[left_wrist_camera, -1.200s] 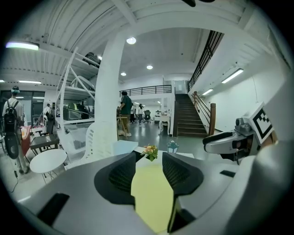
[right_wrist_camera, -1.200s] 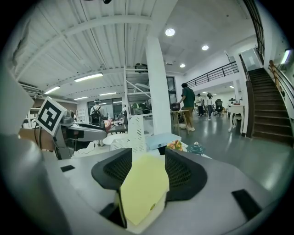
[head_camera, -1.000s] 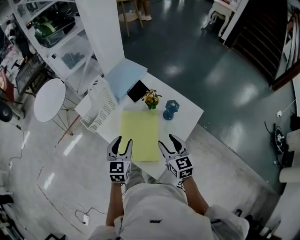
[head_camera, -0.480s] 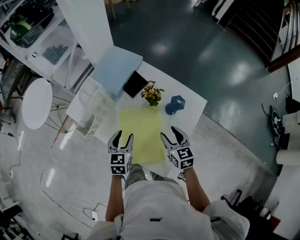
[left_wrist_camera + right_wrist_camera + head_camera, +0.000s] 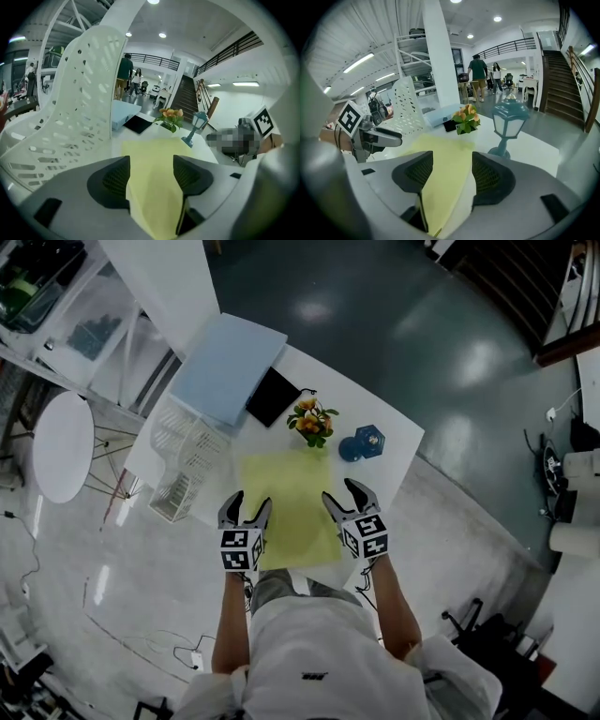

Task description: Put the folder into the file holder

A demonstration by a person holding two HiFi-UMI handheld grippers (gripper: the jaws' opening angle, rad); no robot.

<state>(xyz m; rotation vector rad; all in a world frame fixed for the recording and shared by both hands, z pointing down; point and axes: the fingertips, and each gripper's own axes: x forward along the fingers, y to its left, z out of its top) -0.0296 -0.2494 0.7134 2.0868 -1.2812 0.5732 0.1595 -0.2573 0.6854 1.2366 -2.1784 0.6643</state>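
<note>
Folder (image 5: 286, 507), pale yellow, lies flat on the white tabletop (image 5: 398, 442), its long sides running away from the person. At its near left corner sits the left tool (image 5: 249, 505), and at its near right edge the right tool (image 5: 343, 495), both angled downward. Each tool is released: the jaws have just been opening and stand apart. In both gripper views the yellow sheet shows in the gap between them, with no pad pressing on it.

The white perforated file holder (image 5: 187, 456) stands at the tabletop's left edge, just beside the folder and apart from it. Beyond the folder's far end are a small pot of orange flowers (image 5: 314, 420) and, to its right, a blue lantern (image 5: 366, 442). Further back lie a black pad (image 5: 272, 397) and a light blue box (image 5: 228, 367).
</note>
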